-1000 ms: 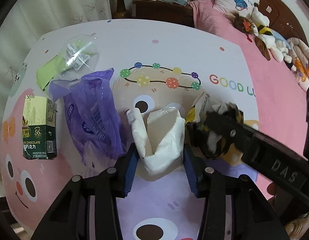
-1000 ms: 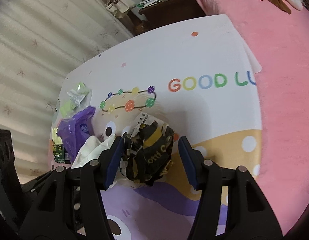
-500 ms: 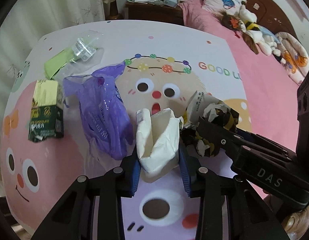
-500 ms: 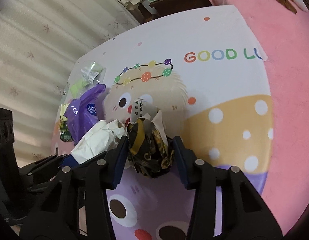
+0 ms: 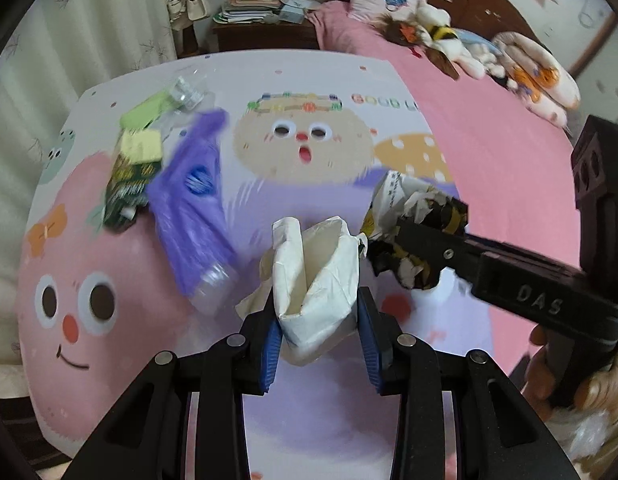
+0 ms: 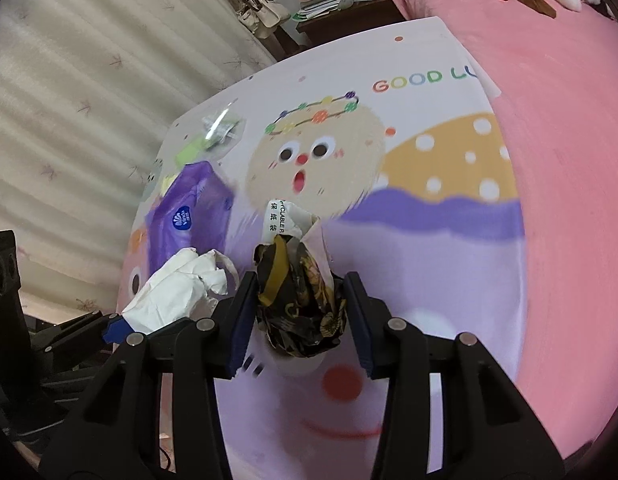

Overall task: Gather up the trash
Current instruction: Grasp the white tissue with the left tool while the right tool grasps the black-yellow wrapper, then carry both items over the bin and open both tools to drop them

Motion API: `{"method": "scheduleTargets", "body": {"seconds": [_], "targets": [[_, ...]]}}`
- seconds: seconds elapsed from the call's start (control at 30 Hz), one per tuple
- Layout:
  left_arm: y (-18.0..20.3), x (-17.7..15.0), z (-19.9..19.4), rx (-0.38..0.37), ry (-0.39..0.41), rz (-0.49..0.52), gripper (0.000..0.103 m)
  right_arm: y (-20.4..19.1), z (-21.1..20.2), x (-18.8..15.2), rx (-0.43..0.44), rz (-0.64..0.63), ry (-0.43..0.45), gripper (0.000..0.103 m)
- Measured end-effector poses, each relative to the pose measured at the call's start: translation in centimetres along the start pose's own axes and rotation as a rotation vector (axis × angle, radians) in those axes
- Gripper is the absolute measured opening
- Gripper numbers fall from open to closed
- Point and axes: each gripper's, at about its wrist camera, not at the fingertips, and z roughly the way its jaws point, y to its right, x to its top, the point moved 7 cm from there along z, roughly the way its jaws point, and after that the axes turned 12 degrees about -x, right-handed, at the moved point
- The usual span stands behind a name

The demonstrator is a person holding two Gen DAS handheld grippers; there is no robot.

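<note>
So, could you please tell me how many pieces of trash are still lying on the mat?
3, all at the mat's left: the purple bag, the chocolate box beside it, and the clear wrapper behind them. More may hide under them.

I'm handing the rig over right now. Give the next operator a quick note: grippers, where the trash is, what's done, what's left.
Left gripper: shut on the white crumpled paper, lifted off the mat.
Right gripper: shut on the black-and-yellow wrapper, also off the mat.
On the mat at its left side: purple tissue pack, green chocolate box, clear plastic packet.
Done: two pieces picked up, one in each gripper.
Left: drop both in a bin (none is in view), then come back for the other three.
</note>
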Motion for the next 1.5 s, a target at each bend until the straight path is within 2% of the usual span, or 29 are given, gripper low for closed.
{"method": "scheduleTargets", "body": {"seconds": [0.17,0.33,0.67,0.83,0.97,1.17,1.37,1.5], "targets": [[-2.1,-5.0,-3.1,-0.012,-0.015,0.059,0.035,-2.6,-2.6,-4.8,-0.029,0.020,0.025,0.040],[-4.4,-9.4,-6.7,-0.032,0.006,0.124,0.035,-5.1,-5.3,-9.6,-0.058,0.048,0.066,0.040],[-9.5,-19.1,-13.7,-0.076,0.037,0.209,0.035,-11.7,-8.8,-22.7,-0.148,0.128,0.090,0.040],[-11.7,-24.7,-14.8,-0.082,-0.014,0.223,0.035,-14.9,-9.4,-28.6,-0.184,0.124,0.068,0.040],[-12.2,-28.2,-14.4,-0.084,-0.059,0.234,0.035,-16.5,-9.2,-33.0,-0.206,0.126,0.027,0.040],[-12.2,-32.5,-12.0,-0.094,-0.124,0.221,0.035,-16.8,-7.1,-37.8,-0.230,0.129,-0.053,0.040],[-12.6,-35.7,-6.6,-0.098,-0.173,0.181,0.035,-14.3,-2.2,-41.7,-0.245,0.175,-0.144,0.040],[-13.6,-37.8,-0.8,-0.088,-0.197,0.146,0.035,-11.9,2.6,-44.1,-0.263,0.187,-0.186,0.040]]}}
